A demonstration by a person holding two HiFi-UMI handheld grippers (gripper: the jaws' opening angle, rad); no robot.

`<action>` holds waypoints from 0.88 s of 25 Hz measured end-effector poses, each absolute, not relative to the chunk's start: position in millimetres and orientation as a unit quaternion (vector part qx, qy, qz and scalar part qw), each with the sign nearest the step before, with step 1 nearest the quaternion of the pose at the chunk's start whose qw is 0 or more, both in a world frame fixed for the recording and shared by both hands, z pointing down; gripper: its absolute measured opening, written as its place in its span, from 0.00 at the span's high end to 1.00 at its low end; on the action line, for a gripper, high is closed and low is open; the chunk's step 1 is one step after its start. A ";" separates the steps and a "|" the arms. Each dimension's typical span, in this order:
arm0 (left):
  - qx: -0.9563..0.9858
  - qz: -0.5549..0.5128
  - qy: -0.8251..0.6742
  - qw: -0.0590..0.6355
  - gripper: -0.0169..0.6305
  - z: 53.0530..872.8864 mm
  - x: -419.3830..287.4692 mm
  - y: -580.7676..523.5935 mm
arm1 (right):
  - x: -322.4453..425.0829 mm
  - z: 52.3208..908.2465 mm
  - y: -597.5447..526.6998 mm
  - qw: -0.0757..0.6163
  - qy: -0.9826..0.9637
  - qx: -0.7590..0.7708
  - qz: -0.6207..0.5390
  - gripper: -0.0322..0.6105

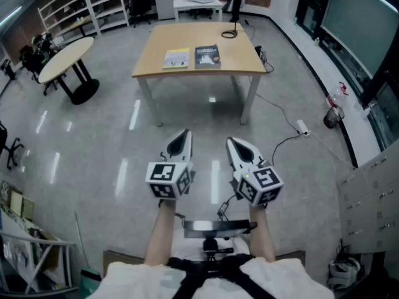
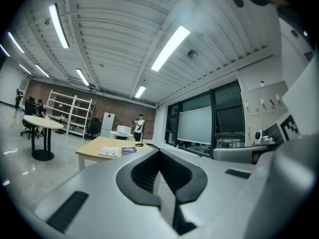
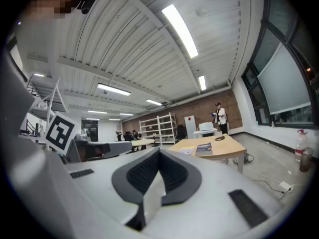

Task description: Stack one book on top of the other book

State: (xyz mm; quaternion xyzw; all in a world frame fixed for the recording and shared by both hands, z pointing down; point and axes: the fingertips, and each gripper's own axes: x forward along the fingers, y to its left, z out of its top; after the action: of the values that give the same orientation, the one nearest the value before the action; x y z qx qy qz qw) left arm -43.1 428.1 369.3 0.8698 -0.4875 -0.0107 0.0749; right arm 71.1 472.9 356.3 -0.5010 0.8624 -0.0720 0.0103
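Closest in, at the bottom of the head view, two bare forearms (image 1: 161,235) reach forward over a black chest harness (image 1: 212,273), each holding a gripper level above the glossy grey floor (image 1: 93,161). On the left, the left gripper (image 1: 184,136) has its fingers (image 2: 142,176) pressed together with nothing between them. Just beside it, the right gripper (image 1: 230,142) also has its fingers (image 3: 134,176) pressed together on nothing.

Farther off, a round table (image 1: 65,58) stands at the left. The wooden desk (image 1: 199,27) is in the middle, well apart from both grippers. Near its front edge lie two books, flat and side by side, neither on top of the other. The pale yellow book (image 1: 176,58) is on the left and the dark book (image 1: 207,56) on the right, with a thin strip of desk between them. A black cable coil (image 1: 229,33) rests behind them toward the desk's right side. On the floor to the right lies a white power strip (image 1: 303,128).
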 end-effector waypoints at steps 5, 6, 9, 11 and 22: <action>0.865 -0.012 -0.496 0.081 0.98 371.8 -43.9 422.4 | 81.4 361.3 465.6 0.024 0.865 -0.494 -0.085 0.95; 0.864 -0.010 -0.497 0.083 0.98 373.9 -44.4 421.9 | 82.5 361.4 464.8 0.023 0.865 -0.493 -0.088 0.95; 0.860 -0.009 -0.503 0.090 0.98 379.1 -48.0 420.7 | 85.7 362.7 462.4 0.021 0.865 -0.492 -0.091 0.95; 0.858 -0.008 -0.504 0.097 0.98 381.4 -49.4 419.3 | 88.2 364.1 460.6 0.022 0.865 -0.492 -0.094 0.95; 0.856 0.007 -0.507 0.105 0.98 399.5 -41.5 408.4 | 112.7 382.8 447.9 0.056 0.859 -0.490 -0.139 0.96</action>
State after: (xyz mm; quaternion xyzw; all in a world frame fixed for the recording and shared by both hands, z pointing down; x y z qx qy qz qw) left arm -41.5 408.4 399.5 0.8556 -0.5069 0.0069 0.1051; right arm 112.7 447.9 382.8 -0.4900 0.8588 -0.1387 0.0564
